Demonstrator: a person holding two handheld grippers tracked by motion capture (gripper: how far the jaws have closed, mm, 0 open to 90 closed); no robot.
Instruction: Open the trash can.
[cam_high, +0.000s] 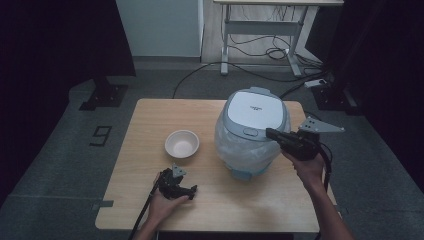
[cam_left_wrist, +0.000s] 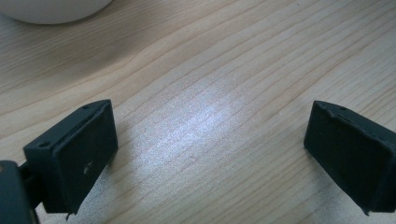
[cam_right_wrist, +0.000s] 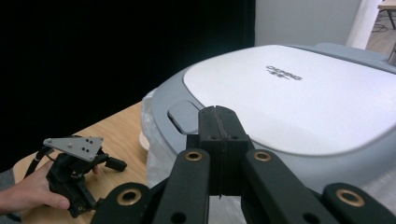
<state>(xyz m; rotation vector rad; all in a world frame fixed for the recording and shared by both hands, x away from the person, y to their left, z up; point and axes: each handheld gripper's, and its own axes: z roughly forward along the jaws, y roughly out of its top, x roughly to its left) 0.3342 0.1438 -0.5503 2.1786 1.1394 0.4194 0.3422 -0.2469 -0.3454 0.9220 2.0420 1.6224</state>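
Rice cooker (cam_high: 254, 131) sits mid-worktop, lid down — latch button (cam_right_wrist: 183, 116) not yet pressed. Right gripper (cam_right_wrist: 218, 122), jaws pressed together, hovers just short of it. Left gripper (cam_high: 177, 186) rests near the cooker's front-left, jaws spread, empty.

On the table (cam_high: 210, 200), the rice cooker (cam_high: 252, 130) stands right of centre, toward the far edge. The bowl (cam_high: 182, 144) sits to its left, apart from it. The left gripper (cam_high: 186, 189) rests on the tabletop nearer the person than the bowl. The right gripper (cam_high: 270, 133) is at the cooker's near right side, level with the lid's (cam_right_wrist: 289, 93) front edge, beside the latch button (cam_right_wrist: 183, 116). A desk (cam_high: 265, 30) stands on the floor behind the table.
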